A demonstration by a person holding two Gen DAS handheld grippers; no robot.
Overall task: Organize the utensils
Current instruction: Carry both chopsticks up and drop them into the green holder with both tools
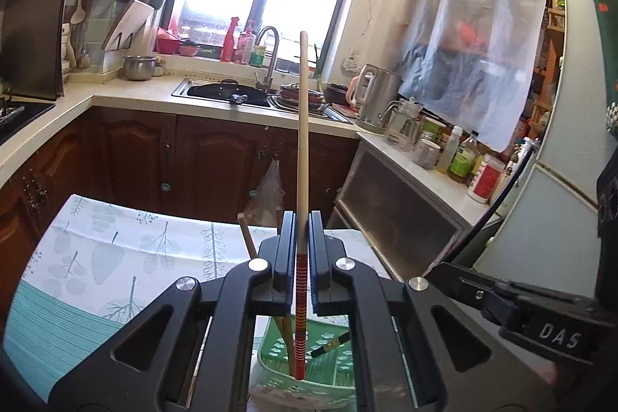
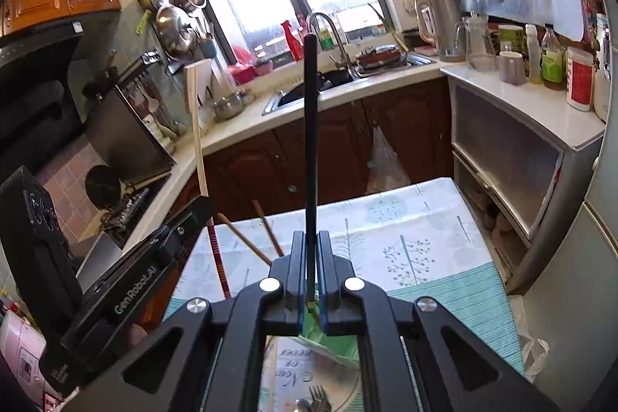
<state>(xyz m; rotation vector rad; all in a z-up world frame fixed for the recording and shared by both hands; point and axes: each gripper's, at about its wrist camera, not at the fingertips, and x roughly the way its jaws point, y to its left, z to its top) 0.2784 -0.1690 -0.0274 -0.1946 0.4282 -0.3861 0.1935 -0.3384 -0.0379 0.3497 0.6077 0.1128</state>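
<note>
My left gripper point(image 1: 302, 219) is shut on a wooden chopstick point(image 1: 303, 126) with red bands on its lower end. It stands upright, its lower end inside a green holder point(image 1: 332, 369) below the gripper. My right gripper point(image 2: 311, 238) is shut on a black chopstick point(image 2: 310, 126), held upright over the green holder point(image 2: 314, 325). The left gripper body point(image 2: 127, 277) and its wooden chopstick point(image 2: 201, 157) show at the left of the right wrist view. Two brown chopsticks point(image 2: 247, 238) lean out behind it. A fork point(image 2: 318, 396) lies in a container below.
A table with a leaf-print cloth point(image 2: 417, 242) lies under both grippers. Dark wood cabinets point(image 1: 216, 157) and a counter with a sink point(image 1: 231, 93) stand beyond. A side counter at the right holds a kettle point(image 1: 376, 99), a jug and bottles point(image 1: 463, 157). A fridge point(image 1: 548, 219) stands at the far right.
</note>
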